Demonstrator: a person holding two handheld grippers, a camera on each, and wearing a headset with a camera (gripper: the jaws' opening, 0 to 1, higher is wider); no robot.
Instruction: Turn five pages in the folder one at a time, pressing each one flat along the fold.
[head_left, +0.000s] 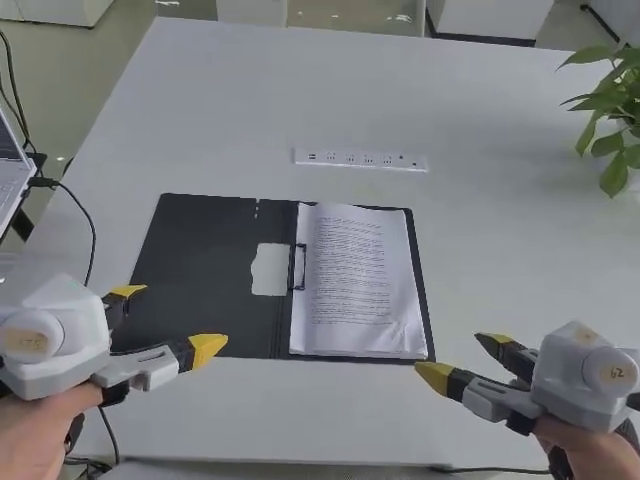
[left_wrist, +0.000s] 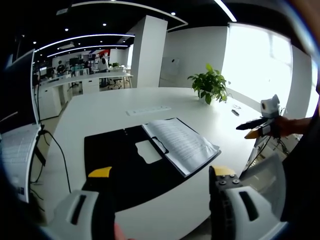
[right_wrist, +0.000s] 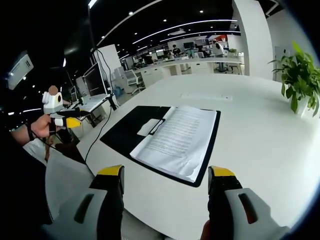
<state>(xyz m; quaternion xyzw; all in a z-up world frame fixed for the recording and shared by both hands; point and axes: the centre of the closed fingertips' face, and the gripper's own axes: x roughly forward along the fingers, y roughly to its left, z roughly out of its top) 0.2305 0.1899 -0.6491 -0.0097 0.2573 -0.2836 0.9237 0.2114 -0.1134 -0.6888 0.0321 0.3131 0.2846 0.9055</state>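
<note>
White workbench (head_left: 480, 120): nearest the folder's front edge, the left gripper (head_left: 170, 320) and right gripper (head_left: 463, 358) hover with jaws apart and empty, the open black folder (head_left: 200, 270) holding a stack of printed pages (head_left: 355, 280) in its right half, a power strip (head_left: 360, 159) beyond it.

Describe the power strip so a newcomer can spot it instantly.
On the large white table, look just past the far edge of the open black folder. The long, flat white power strip lies there alone, apart from the folder, its top lined with small sockets.
</note>
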